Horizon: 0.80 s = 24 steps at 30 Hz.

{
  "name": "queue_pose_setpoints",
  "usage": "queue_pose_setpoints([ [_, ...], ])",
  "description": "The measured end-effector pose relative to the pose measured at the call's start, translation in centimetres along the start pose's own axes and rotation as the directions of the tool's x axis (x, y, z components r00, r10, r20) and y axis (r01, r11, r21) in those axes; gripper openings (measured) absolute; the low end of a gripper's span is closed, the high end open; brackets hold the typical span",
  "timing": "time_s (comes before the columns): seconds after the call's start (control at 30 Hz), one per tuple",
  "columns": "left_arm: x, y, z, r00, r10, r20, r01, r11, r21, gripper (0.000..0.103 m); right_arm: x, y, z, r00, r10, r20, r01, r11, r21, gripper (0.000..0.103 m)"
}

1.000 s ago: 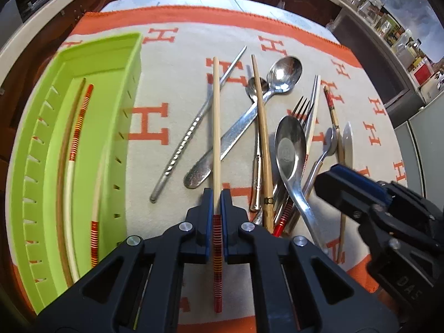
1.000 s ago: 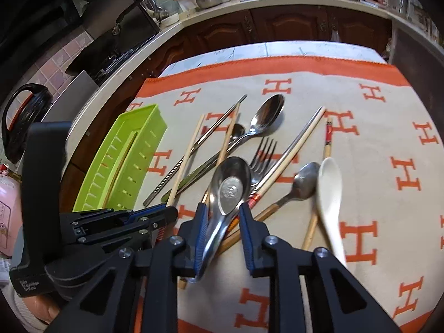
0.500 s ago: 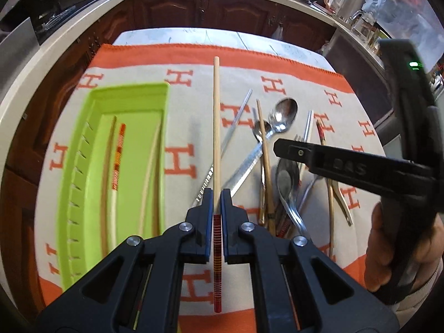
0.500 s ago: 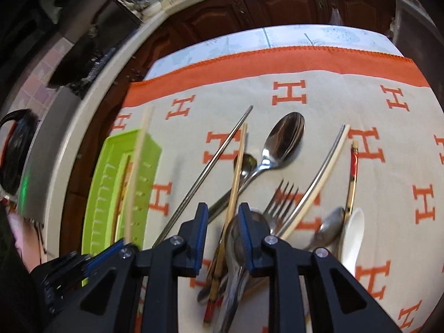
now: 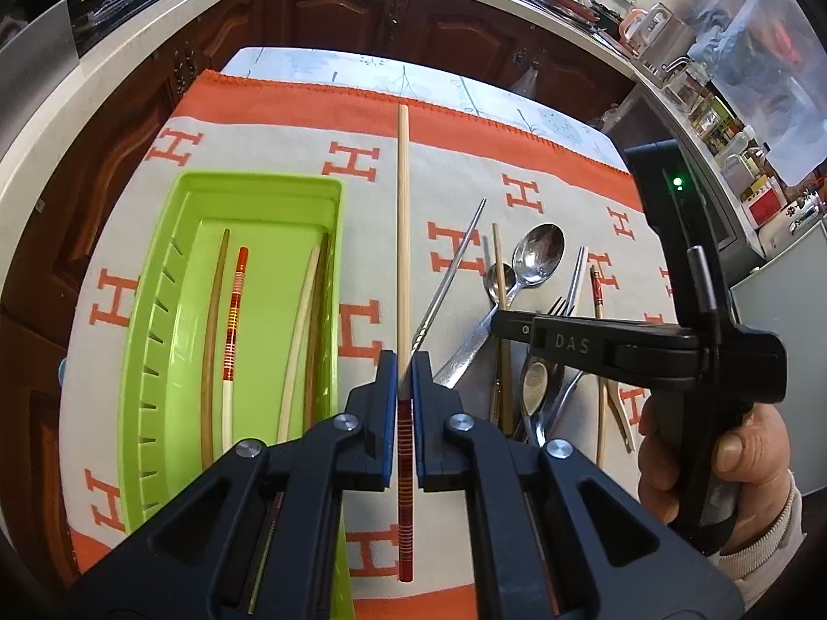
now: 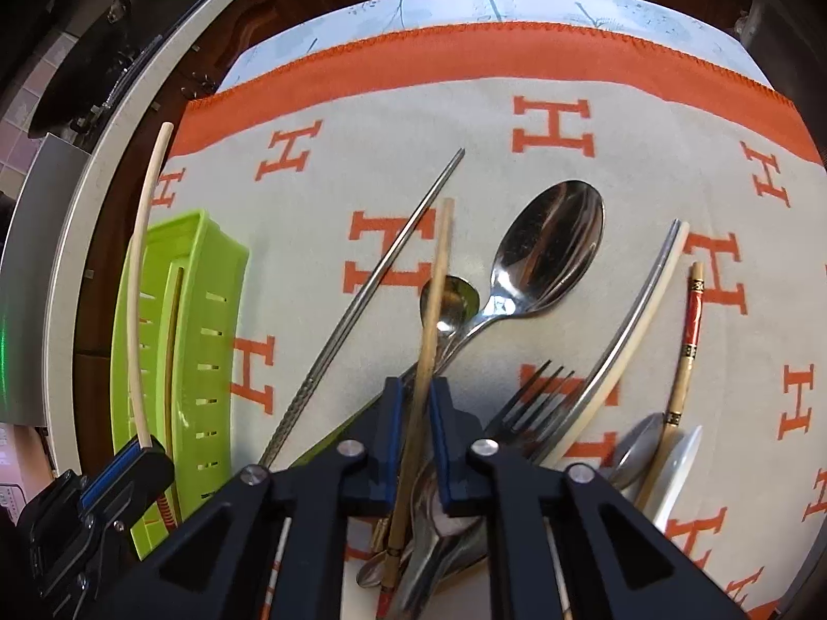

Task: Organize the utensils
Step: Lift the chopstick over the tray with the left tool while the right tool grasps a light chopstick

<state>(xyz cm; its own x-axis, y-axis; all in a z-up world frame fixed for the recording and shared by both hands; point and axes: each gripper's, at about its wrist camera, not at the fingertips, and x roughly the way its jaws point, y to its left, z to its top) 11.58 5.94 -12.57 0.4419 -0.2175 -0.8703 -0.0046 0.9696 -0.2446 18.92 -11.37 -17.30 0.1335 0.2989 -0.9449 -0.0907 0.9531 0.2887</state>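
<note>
The left gripper [image 5: 404, 377] is pinching a pale wooden chopstick [image 5: 402, 237] with a red-banded handle, holding it in the air above the H-patterned orange cloth [image 5: 289, 103], just beside the green tray [image 5: 155, 310] where four chopsticks are already lying. The right gripper [image 6: 416, 408] is hanging over the utensil pile, its jaws a narrow gap apart around a bamboo chopstick [image 6: 437, 284]; whether they are actually gripping it, I cannot tell. A big steel spoon [image 6: 553, 243] and a fork [image 6: 532, 398] are resting alongside.
</note>
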Motion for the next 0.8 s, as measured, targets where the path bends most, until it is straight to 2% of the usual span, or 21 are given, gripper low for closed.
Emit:
queue_pose_setpoints([
  [0.37, 0.2, 0.1, -0.7, 1.000, -0.005, -0.012, 0.005, 1.000, -0.011, 0.003, 0.0, -0.2, 0.2, 1.000, 0.002, 0.008, -0.002, 1.000, 0.009, 0.007],
  [0.67, -1.4, 0.6, -0.9, 1.000, -0.001, 0.011, 0.001, 1.000, -0.019, 0.003, -3.0, 0.2, -0.9, 0.993, 0.079, 0.086, -0.080, 0.997, 0.002, 0.006],
  [0.8, -2.8, 0.9, -1.0, 1.000, -0.001, 0.031, 0.002, 1.000, -0.021, 0.003, -5.1, 1.0, -1.8, 0.984, 0.141, 0.108, -0.141, 0.990, -0.007, 0.006],
])
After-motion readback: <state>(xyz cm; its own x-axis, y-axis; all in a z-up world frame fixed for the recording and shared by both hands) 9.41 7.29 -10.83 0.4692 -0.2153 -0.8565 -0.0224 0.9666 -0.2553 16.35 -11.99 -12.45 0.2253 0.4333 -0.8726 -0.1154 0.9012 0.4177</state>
